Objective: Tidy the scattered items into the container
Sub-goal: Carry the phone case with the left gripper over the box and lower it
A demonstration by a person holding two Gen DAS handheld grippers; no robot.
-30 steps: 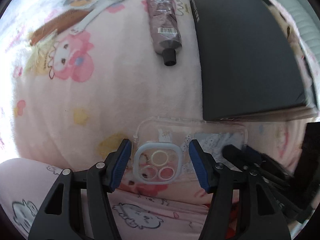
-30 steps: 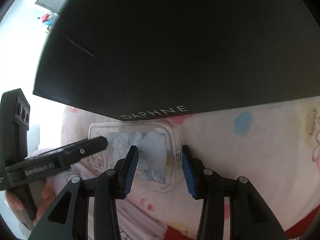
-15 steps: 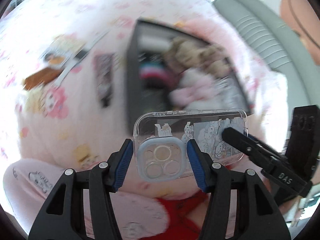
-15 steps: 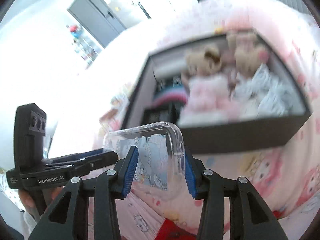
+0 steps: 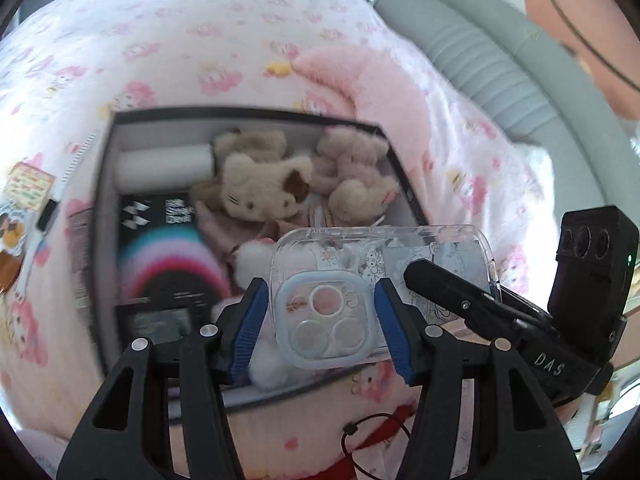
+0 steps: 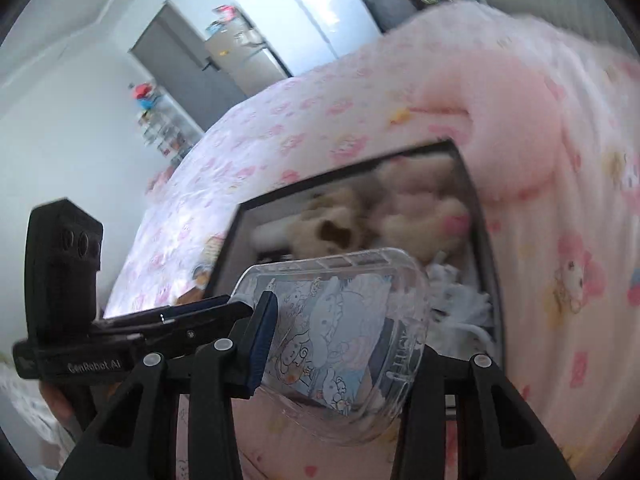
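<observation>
A clear phone case [image 5: 384,268] with cartoon prints is held in the air by both grippers over the near edge of the black box [image 5: 105,184]. My left gripper [image 5: 320,320] is shut on its camera end. My right gripper [image 6: 340,332] is shut on its other end [image 6: 336,320]; its right pad is hidden behind the case. The right gripper also shows in the left wrist view [image 5: 448,284], and the left gripper in the right wrist view [image 6: 208,316]. The box [image 6: 232,236] holds plush toys [image 5: 260,188], a white roll [image 5: 164,164] and a dark packet [image 5: 168,252].
The box sits on a pink cartoon blanket [image 5: 200,40]. Left of the box lie a toothbrush-like stick [image 5: 68,172], a tube [image 5: 80,248] and a printed card [image 5: 28,184]. A pink pillow [image 5: 376,80] lies behind the box. A grey headboard [image 5: 500,64] runs at the right.
Both grippers lifted the phone case off the blanket and carried it up over the box. The view now looks down into the open box.
</observation>
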